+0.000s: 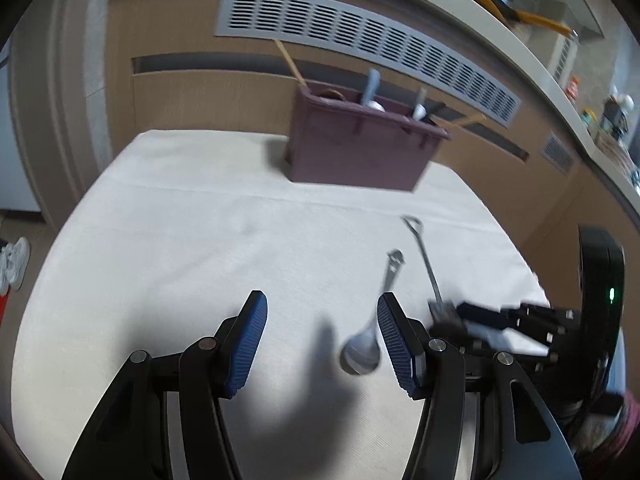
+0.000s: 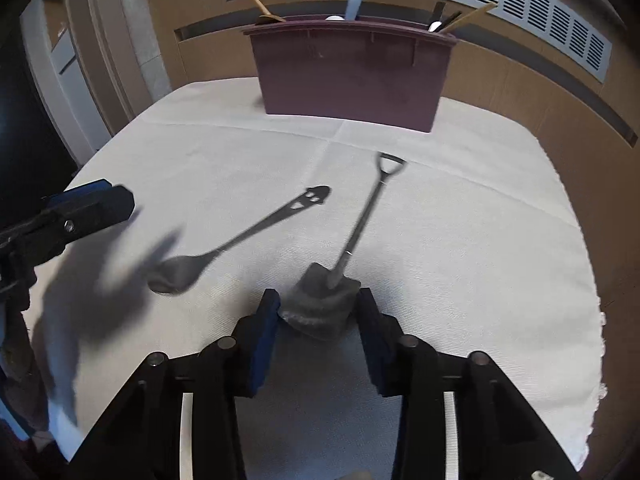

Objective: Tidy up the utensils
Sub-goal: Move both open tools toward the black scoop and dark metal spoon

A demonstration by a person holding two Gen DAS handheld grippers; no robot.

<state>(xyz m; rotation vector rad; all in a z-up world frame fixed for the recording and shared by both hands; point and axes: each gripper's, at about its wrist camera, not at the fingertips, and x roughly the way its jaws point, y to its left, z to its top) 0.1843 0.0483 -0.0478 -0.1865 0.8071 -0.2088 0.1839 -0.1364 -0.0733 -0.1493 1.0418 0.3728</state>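
Observation:
Two metal spoons lie on the white tablecloth (image 1: pixel 180 240). My left gripper (image 1: pixel 322 296) hangs open low over the cloth. A round-bowled spoon with a cut-out handle (image 1: pixel 362 354) (image 2: pixel 180 270) lies just inside its right finger, untouched. In the right wrist view a shovel-shaped spoon (image 2: pixel 360 220) has its blade between the pads of my right gripper (image 2: pixel 320 308), which press on both sides of it; its handle points toward the holder. A purple-brown utensil holder (image 1: pixel 360 148) (image 2: pixel 352 76) stands at the table's far side, with wooden and white-handled utensils sticking out.
Behind the table runs a brown panelled wall with a grey vent grille (image 1: pixel 360 40). A curved counter (image 1: pixel 560 80) with small items is at upper right. Pale shoes (image 1: pixel 14 260) lie on the floor at left. The cloth's right edge (image 2: pixel 592 320) drops off close by.

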